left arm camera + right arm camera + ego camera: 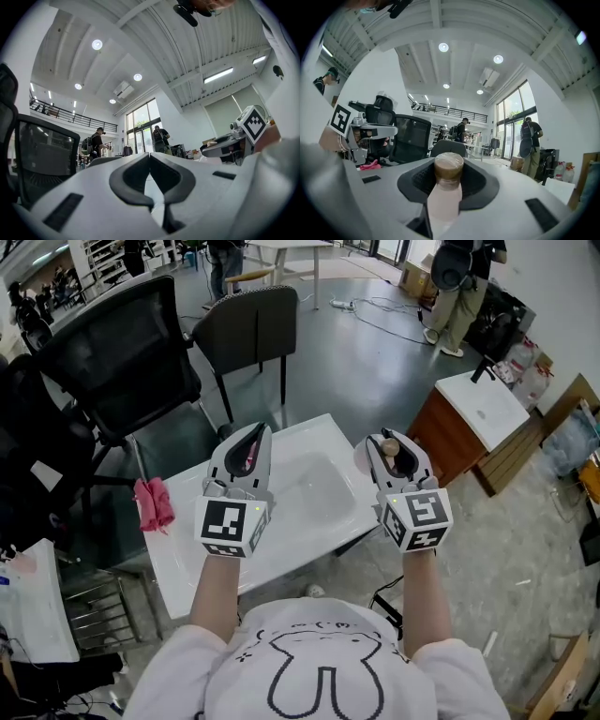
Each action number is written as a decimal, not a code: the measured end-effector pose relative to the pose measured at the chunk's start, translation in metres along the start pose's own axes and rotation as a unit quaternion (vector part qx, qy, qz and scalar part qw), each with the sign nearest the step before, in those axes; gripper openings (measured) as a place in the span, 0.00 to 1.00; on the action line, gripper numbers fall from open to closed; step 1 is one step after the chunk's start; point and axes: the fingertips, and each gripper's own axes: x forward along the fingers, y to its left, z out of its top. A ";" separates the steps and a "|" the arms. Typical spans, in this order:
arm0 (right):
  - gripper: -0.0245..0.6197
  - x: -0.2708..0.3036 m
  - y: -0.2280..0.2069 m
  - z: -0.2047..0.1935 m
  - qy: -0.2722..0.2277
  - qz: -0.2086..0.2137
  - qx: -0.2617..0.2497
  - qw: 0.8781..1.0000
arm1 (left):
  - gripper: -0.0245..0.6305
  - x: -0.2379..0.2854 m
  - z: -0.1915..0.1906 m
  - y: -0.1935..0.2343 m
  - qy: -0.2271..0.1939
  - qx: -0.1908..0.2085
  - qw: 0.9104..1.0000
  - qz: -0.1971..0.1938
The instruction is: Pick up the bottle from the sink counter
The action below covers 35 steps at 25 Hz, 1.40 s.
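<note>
The person's white shirt (319, 662), printed with a black outline drawing, fills the bottom of the head view, and both bare forearms reach forward from it toward the sink counter (187, 559). This white counter, with a shallow basin sunk in its middle, is the largest thing in front of the person. Beyond its far left corner stands a black mesh office chair (122, 362), and beyond its far edge stands a smaller dark chair (248, 329) on thin legs. To the right of the counter, well apart from it, is a wooden cabinet (478, 418) with a white top. Far beyond the counter, a standing figure (459, 287) in dark clothes is on the grey floor. The left gripper (251, 439) hangs over the left half of the basin. Its jaws meet at the tips with nothing between them. The right gripper (389, 448) is raised over the counter's right end, and its jaws are clamped on the bottle (446, 187). A crumpled pink cloth (153, 504) lies at the counter's left end. The bottle is the smallest thing here, with a pale pink body and a brown cap. It sits lengthwise between the right jaws with its cap pointing away from the person, held up off the counter.
</note>
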 end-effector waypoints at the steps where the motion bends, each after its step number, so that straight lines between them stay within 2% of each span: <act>1: 0.25 -0.001 -0.003 0.002 -0.002 -0.002 0.000 1.000 | 0.05 0.002 0.001 0.001 -0.001 0.001 1.000 0.002; 14: 0.25 -0.015 -0.027 0.032 -0.057 -0.026 0.004 0.998 | 0.05 0.019 0.013 0.020 -0.011 0.026 0.999 0.041; 35: 0.25 -0.010 -0.035 0.036 -0.061 -0.021 -0.003 0.998 | 0.05 0.025 0.023 0.017 -0.018 0.038 0.998 0.047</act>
